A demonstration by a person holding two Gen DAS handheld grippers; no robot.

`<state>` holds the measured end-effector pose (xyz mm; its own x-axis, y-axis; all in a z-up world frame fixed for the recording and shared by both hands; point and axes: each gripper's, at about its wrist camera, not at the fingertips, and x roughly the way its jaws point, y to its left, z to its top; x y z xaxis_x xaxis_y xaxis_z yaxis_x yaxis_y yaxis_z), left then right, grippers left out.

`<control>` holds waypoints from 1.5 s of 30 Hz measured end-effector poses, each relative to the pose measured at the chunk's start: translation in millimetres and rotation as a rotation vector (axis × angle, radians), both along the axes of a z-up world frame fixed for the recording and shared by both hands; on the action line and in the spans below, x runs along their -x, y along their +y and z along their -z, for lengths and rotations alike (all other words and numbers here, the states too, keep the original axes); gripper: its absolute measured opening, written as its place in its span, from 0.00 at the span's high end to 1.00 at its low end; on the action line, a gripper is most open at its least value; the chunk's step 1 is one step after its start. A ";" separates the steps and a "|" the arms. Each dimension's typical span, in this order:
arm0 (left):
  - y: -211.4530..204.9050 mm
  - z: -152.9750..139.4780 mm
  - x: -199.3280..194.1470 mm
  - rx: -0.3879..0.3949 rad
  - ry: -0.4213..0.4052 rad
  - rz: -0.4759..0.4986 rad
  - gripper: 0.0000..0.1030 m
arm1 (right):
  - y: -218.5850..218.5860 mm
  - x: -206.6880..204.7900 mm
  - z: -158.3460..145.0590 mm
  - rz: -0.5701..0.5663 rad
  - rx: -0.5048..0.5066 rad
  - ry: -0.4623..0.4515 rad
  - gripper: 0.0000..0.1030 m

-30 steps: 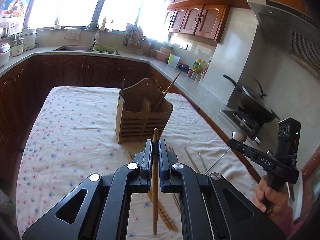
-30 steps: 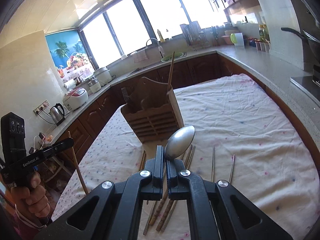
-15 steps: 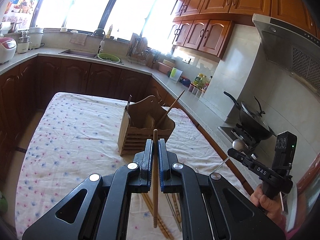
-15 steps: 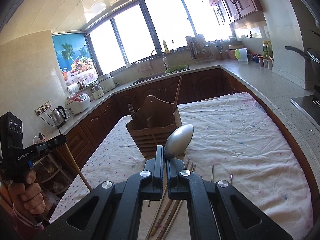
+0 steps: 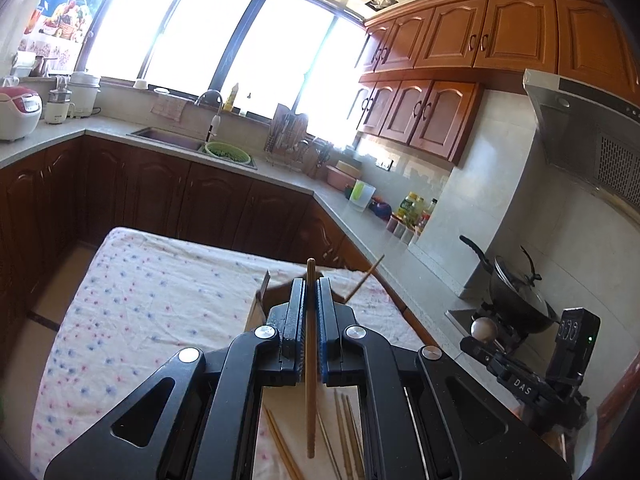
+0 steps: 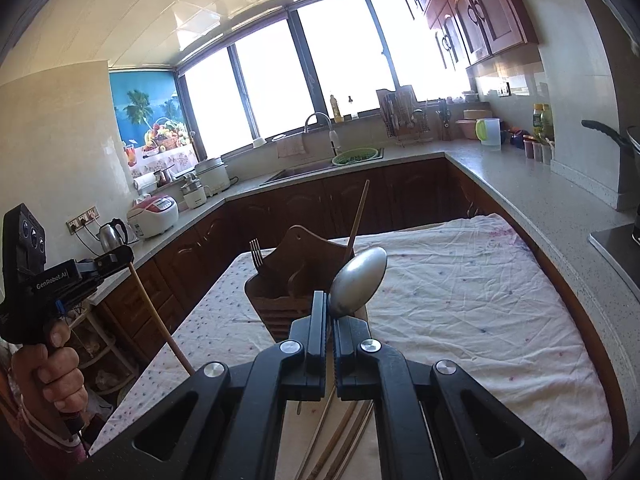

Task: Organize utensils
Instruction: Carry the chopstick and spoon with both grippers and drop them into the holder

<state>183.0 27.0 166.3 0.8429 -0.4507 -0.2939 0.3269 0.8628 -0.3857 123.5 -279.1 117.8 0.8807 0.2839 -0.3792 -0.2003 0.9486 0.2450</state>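
My left gripper is shut on a wooden chopstick that stands upright between its pads, raised above the table. The same chopstick hangs from the left gripper at the left of the right wrist view. My right gripper is shut on a metal spoon, bowl up. That spoon and the right gripper show at the right of the left wrist view. The wooden utensil holder stands mid-table with a fork and one chopstick in it, just beyond both grippers.
Several loose chopsticks lie on the flowered tablecloth under the grippers. Dark cabinets and a stone counter ring the table. A wok sits on the stove at the right. A person's hand grips the left handle.
Both grippers have risen with their loads and tilted up, so the holder sits lower in both views and is now largely hidden behind the left fingers. Neither grip has changed.
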 end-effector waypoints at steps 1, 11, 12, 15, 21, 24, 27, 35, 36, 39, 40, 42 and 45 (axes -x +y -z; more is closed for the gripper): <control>0.2 -7.0 -5.9 0.006 -0.018 -0.011 0.96 | 1.7 -5.9 -5.6 0.000 0.008 -0.013 0.98; -3.5 -38.3 -80.9 0.015 -0.139 -0.173 0.96 | 14.4 -83.0 -45.5 0.010 0.068 -0.113 0.98; -3.9 -33.4 -88.2 0.021 -0.135 -0.183 0.96 | 17.1 -90.8 -44.0 0.008 0.077 -0.111 0.98; -6.4 -10.7 -103.7 0.046 -0.130 -0.198 0.96 | 26.5 -109.5 -32.0 0.004 0.108 -0.104 0.98; -11.8 37.9 -115.1 0.031 -0.079 -0.208 0.96 | 40.5 -131.1 10.6 -0.012 0.148 -0.044 0.98; -14.6 56.7 -114.5 0.025 -0.051 -0.186 0.96 | 41.6 -139.2 30.5 -0.023 0.145 -0.002 0.98; -19.6 71.6 -113.5 0.006 -0.029 -0.163 0.96 | 40.8 -146.0 45.8 -0.032 0.140 0.037 0.98; -25.0 78.0 -107.8 -0.027 -0.025 -0.146 0.95 | 44.4 -159.2 65.9 -0.062 0.146 0.108 0.98; -25.0 77.7 -108.1 -0.029 -0.024 -0.144 0.95 | 42.8 -160.4 66.4 -0.061 0.136 0.114 0.98; -24.8 76.4 -110.0 -0.033 -0.020 -0.141 0.95 | 42.2 -162.2 66.4 -0.058 0.121 0.122 0.98; -24.8 75.8 -110.9 -0.033 -0.017 -0.141 0.95 | 42.4 -162.7 66.1 -0.057 0.120 0.124 0.98; -25.5 74.6 -111.9 -0.037 -0.014 -0.143 0.94 | 42.6 -162.9 65.6 -0.056 0.115 0.127 0.98; -26.5 72.7 -114.1 -0.045 0.002 -0.141 0.94 | 40.1 -163.2 64.9 -0.064 0.088 0.135 0.94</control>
<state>297.1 0.5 93.7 0.8963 -0.3140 -0.3133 0.2001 0.9166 -0.3461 286.7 -239.0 52.9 0.8012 0.2983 -0.5187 -0.2322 0.9539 0.1900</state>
